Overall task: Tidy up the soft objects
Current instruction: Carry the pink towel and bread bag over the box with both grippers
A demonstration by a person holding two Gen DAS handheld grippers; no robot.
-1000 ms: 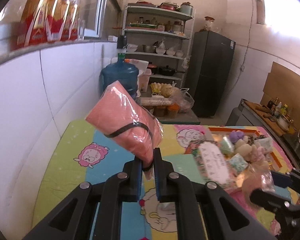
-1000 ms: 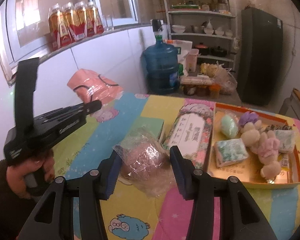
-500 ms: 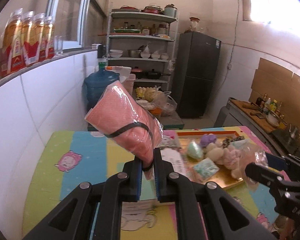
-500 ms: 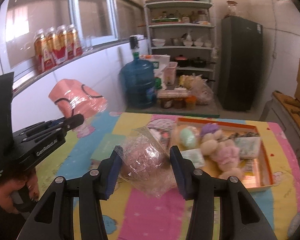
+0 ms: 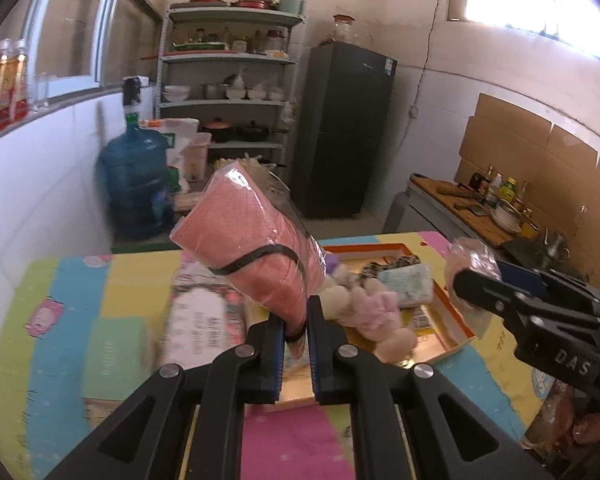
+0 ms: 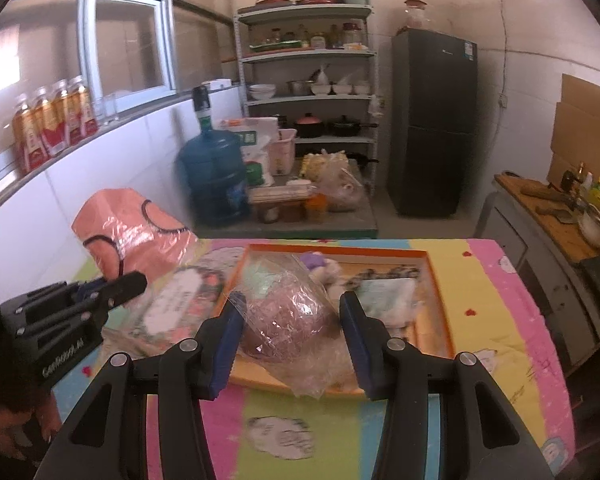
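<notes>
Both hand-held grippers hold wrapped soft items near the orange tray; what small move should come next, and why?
Probably lower the right hand-held gripper and release its pink bagged bundle into the orange tray. The bundle already hangs over the tray's near part, where other soft items lie. The left hand-held gripper, pinching the wrapped pink cloth, sits further left.

Both grippers up, angled downward.
Left gripper (image 5: 294, 326) pinched nearly closed on its load; right gripper (image 6: 292, 320) jaws half-spread, clamping theirs.
</notes>
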